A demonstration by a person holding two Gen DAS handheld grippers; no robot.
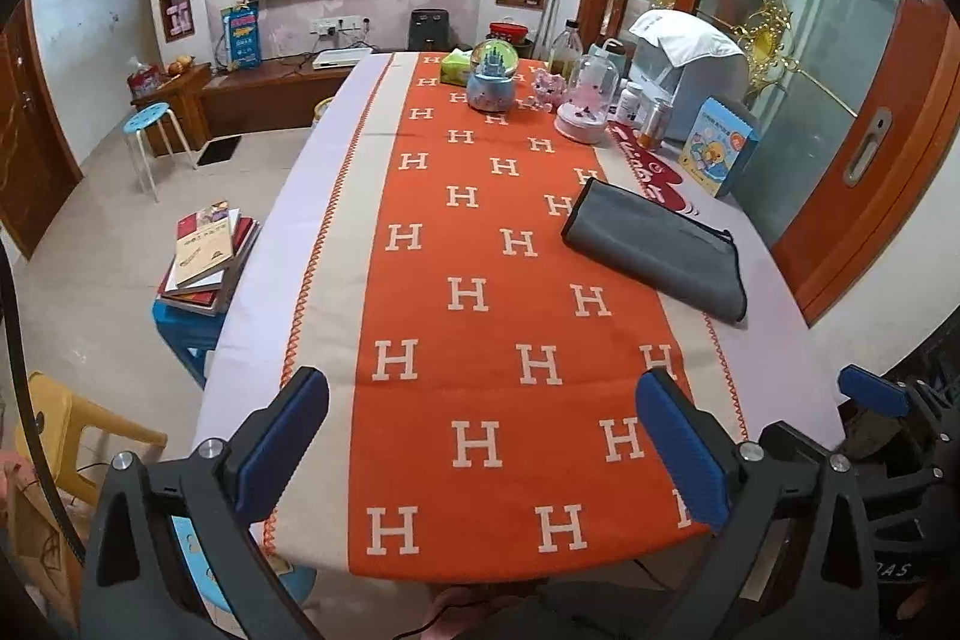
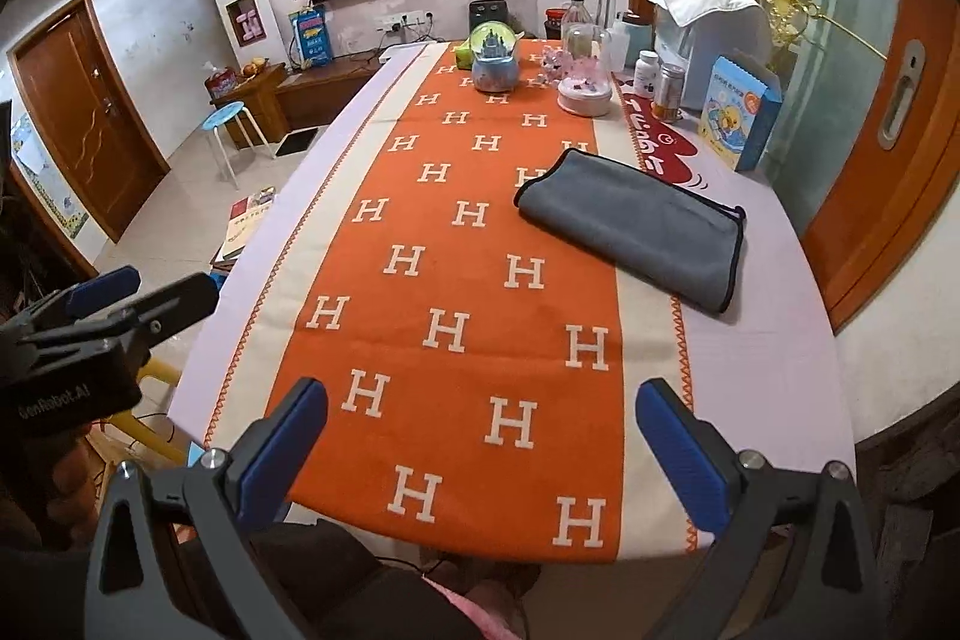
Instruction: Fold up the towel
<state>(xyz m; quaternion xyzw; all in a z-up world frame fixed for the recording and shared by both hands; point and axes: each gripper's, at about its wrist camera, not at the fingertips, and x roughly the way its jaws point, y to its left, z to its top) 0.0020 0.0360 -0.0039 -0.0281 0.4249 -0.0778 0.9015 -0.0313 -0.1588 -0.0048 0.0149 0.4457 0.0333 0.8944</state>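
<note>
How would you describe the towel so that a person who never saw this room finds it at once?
Start from the long table covered by an orange cloth printed with white H letters. On its right side, half on the orange and half on the pale border, lies the towel. It is a flat grey folded rectangle with dark piping, the only plain soft item; the things behind it are jars, a globe and boxes.

Repeated white "H" on the orange table runner (image 2: pixel 456 244); "GenRobot.AI" on the left tongs (image 2: pixel 102 289) housing.
</note>
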